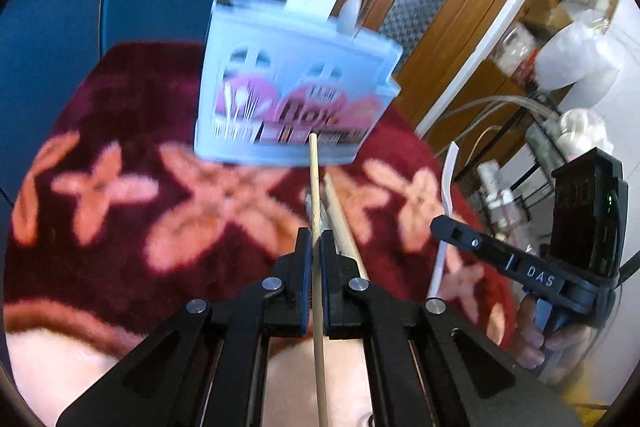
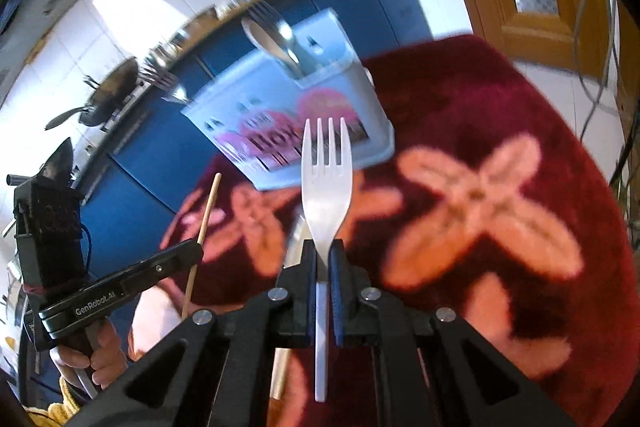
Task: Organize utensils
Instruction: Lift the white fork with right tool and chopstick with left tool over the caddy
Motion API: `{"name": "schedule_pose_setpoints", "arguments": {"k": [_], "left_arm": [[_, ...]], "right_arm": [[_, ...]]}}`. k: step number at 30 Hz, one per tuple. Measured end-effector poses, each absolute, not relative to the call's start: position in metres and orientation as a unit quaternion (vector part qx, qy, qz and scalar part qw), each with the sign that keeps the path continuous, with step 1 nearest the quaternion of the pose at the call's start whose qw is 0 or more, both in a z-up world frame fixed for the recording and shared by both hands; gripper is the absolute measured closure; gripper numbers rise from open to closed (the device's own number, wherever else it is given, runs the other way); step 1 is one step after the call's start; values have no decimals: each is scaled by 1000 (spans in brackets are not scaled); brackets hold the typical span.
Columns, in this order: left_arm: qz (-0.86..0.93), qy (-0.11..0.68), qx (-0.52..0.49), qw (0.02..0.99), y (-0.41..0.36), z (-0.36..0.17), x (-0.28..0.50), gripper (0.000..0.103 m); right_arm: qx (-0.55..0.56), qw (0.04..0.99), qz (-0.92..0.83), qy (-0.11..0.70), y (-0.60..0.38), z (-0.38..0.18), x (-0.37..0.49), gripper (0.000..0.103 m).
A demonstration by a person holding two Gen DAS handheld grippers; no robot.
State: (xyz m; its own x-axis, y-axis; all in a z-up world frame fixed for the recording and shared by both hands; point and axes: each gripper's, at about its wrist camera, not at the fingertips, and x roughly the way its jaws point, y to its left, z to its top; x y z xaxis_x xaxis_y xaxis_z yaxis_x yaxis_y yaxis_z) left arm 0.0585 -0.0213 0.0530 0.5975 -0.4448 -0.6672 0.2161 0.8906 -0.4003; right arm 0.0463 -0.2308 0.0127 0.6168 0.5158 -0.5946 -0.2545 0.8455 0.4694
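A dark red floral plush cloth (image 1: pixel 120 235) carries the pale blue plastic utensil box (image 1: pixel 292 87) at twelve o'clock, seemingly holding metal cutlery (image 2: pixel 276 43). The right gripper (image 2: pixel 325 255) has its fingers pinching a white plastic fork (image 2: pixel 326 179); the left gripper (image 1: pixel 316 247) pinches a thin wooden chopstick (image 1: pixel 316 195).

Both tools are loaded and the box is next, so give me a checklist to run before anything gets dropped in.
1. Left gripper jaws shut on the wooden chopstick: ok.
2. Right gripper jaws shut on the white plastic fork, tines up: ok.
3. Utensil box upright on the red floral cloth: ok.
4. Free slot in the box: cannot tell; metal cutlery fills one end and the picture is blurred.
5. Second chopstick collected: not ok, it lies on the cloth.
6. Grippers apart from each other: ok.
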Motion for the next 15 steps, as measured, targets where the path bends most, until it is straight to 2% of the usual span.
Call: {"name": "schedule_pose_setpoints", "arguments": {"k": [8, 15], "left_arm": [[-192, 327, -157, 912, -12, 91, 68, 101], [-182, 290, -162, 926, -5, 119, 93, 101]], "right_arm": [[130, 925, 195, 300, -221, 56, 40, 95], [130, 936, 187, 269, -220, 76, 54, 95]]}}
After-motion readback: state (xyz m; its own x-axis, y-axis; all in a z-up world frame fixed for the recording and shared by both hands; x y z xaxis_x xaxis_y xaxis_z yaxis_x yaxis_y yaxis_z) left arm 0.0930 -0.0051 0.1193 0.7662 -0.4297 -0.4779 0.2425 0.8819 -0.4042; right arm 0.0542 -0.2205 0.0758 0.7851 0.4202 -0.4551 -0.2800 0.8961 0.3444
